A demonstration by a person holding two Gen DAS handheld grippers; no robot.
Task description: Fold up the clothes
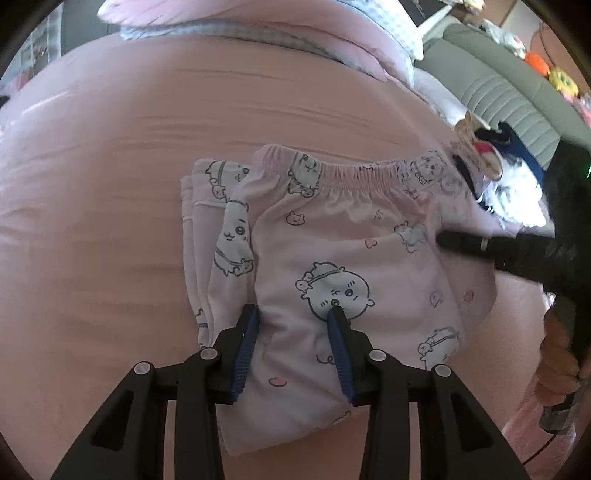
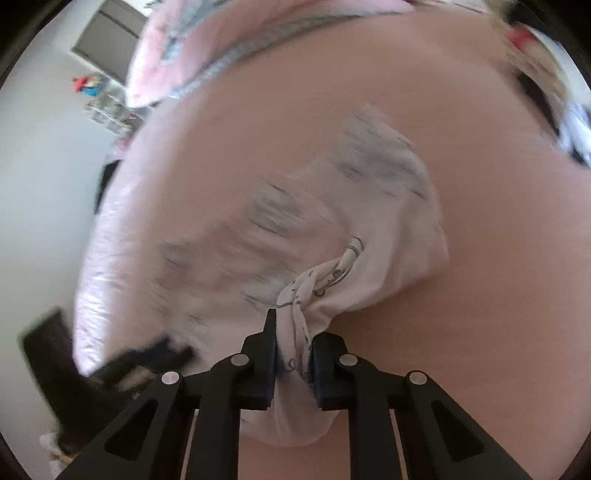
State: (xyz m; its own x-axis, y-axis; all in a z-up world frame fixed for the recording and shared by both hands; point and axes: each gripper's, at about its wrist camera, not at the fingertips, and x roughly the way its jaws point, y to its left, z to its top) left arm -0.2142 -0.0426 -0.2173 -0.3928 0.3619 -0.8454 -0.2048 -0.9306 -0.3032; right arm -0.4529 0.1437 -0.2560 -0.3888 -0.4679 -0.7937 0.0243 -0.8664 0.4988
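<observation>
Pale pink pajama pants [image 1: 343, 236] with cartoon prints lie partly folded on the pink bed sheet [image 1: 110, 192], elastic waistband at the far side. My left gripper [image 1: 295, 314] is open, its blue-padded fingers resting on the near part of the pants. My right gripper [image 2: 291, 343] is shut on a bunched fold of the same pants [image 2: 388, 236]; that view is blurred by motion. The right gripper also shows in the left wrist view [image 1: 480, 245], at the pants' right edge.
A folded pink and grey quilt [image 1: 258, 33] lies at the far side of the bed. A pile of dark and white clothes [image 1: 495, 166] sits at the right. A grey headboard [image 1: 509, 81] with plush toys is beyond it.
</observation>
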